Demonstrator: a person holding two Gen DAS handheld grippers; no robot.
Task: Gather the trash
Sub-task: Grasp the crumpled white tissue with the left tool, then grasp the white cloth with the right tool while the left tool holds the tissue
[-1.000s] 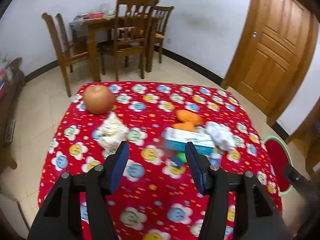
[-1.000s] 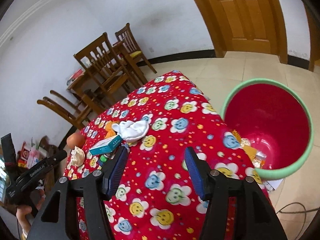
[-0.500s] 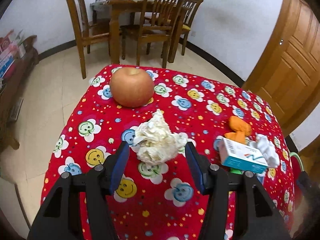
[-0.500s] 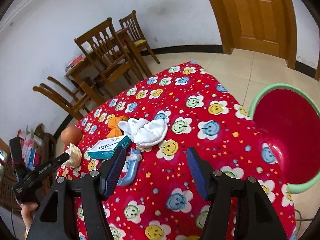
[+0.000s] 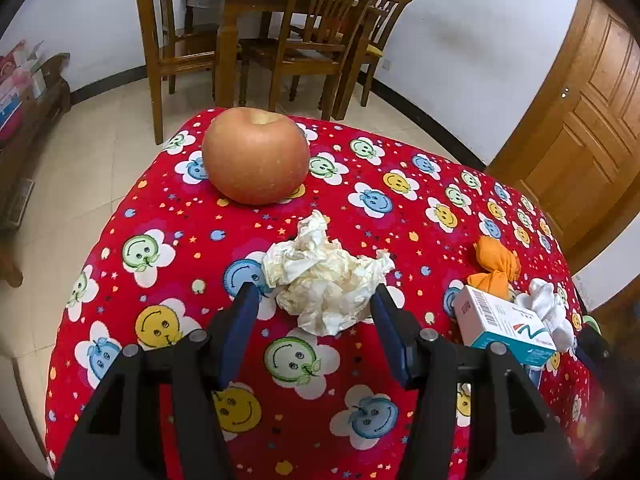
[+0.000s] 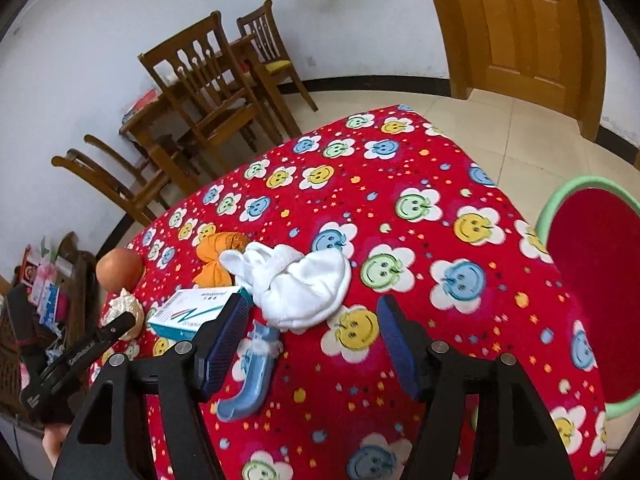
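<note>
A crumpled white tissue (image 5: 324, 280) lies on the red flowered tablecloth (image 5: 168, 208). My left gripper (image 5: 314, 300) is open, its blue fingertips either side of the tissue's near edge and not pressing it. A white cloth (image 6: 304, 284) lies mid-table, just ahead of and between the tips of my right gripper (image 6: 312, 306), whose jaws are opening and hold nothing. Beside the cloth are a teal and white carton (image 6: 192, 314), a small blue plastic piece (image 6: 252, 372) and a knotted orange cloth (image 6: 220, 252). The red bin with a green rim (image 6: 548, 208) stands on the floor at the table's right.
An apple (image 5: 256, 156) sits at the table's far left end, just beyond the tissue. Wooden chairs and a dining table (image 5: 296, 32) stand past it by the wall. A wooden door (image 6: 520, 32) is at the right. A low shelf with packets (image 6: 44, 292) is at the left.
My left gripper swung left and dropped, from facing the carton to straddling the tissue. My right gripper moved from near the bin toward the white cloth, and its jaws widened.
</note>
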